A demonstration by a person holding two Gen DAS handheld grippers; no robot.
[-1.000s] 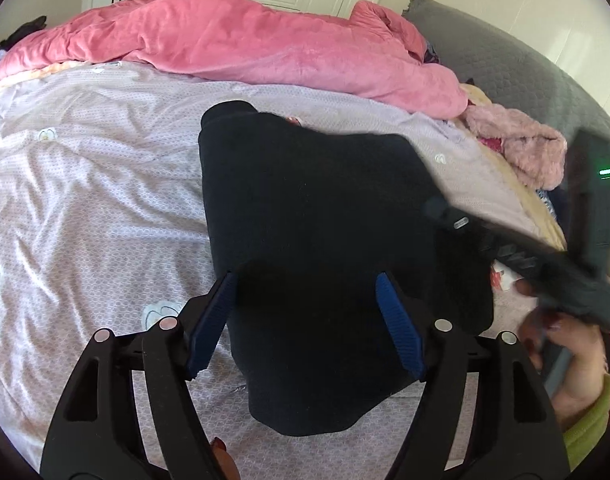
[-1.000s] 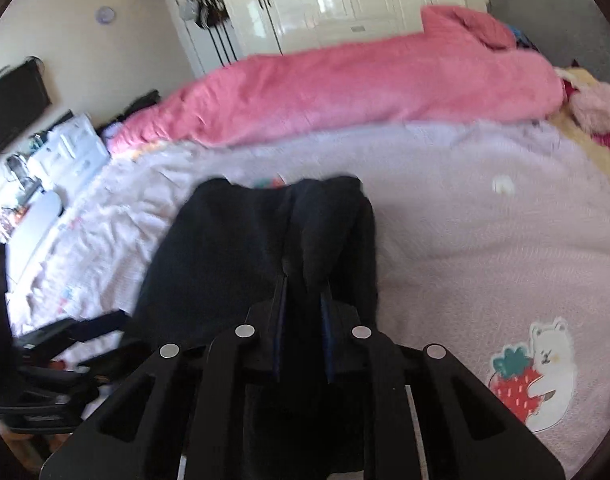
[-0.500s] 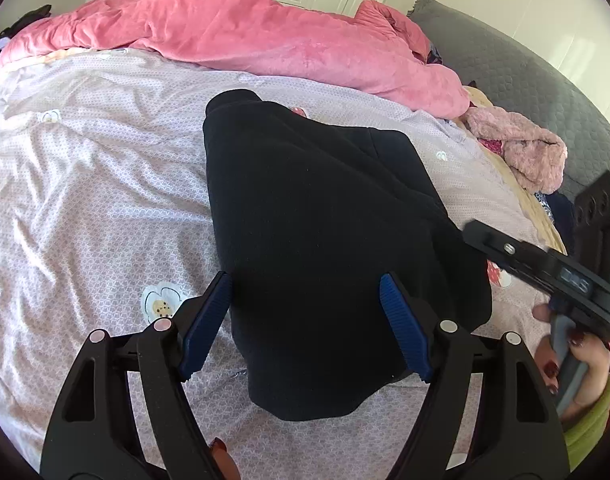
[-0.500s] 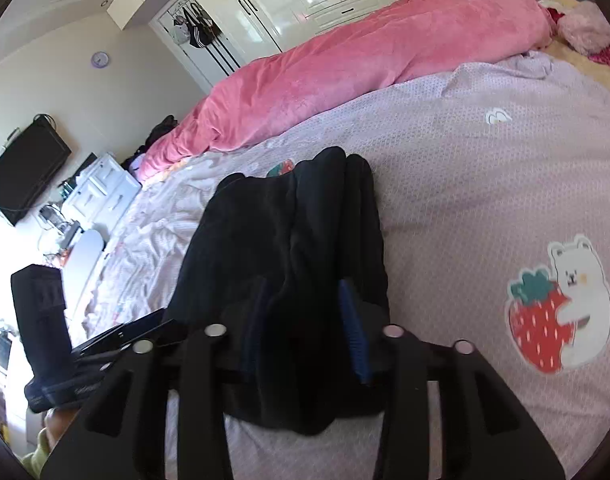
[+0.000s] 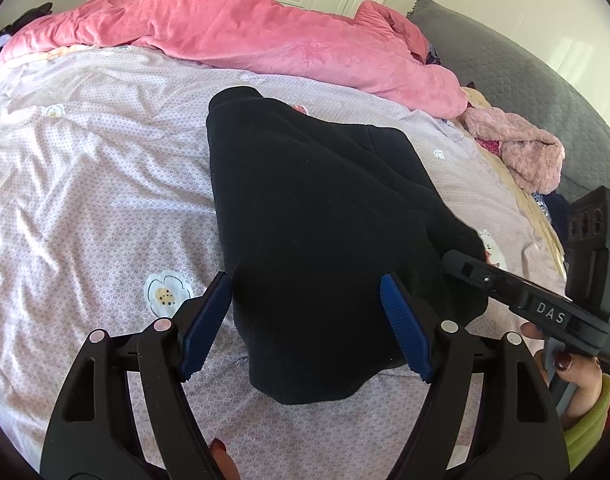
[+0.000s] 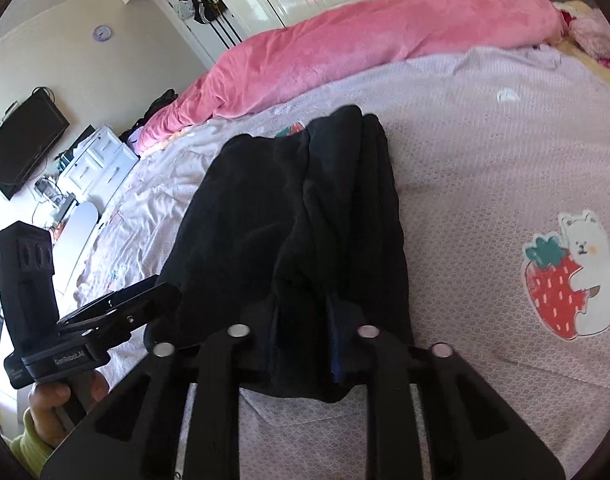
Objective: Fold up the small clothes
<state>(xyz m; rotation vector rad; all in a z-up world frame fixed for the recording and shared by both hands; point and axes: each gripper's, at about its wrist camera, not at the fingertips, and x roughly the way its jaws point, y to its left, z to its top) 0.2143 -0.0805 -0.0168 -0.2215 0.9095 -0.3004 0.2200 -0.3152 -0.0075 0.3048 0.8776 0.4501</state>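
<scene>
A black garment lies folded lengthwise on the lilac bed sheet. My left gripper hovers open over its near end, blue pads apart on either side of the cloth and not pressing it. My right gripper has its jaws closing on a bunched fold at the garment's near edge, cloth squeezed between the pads. In the left wrist view the right gripper reaches in from the right to the garment's side. The left gripper shows at the garment's left edge in the right wrist view.
A pink duvet runs along the far side of the bed, with a fluffy pink item and a grey headboard to the right. A television and white drawers stand beyond the bed's left edge.
My right gripper opened around the garment's fold, then closed on it again, and drew back toward the garment's right edge. The left gripper has stayed open in place.
</scene>
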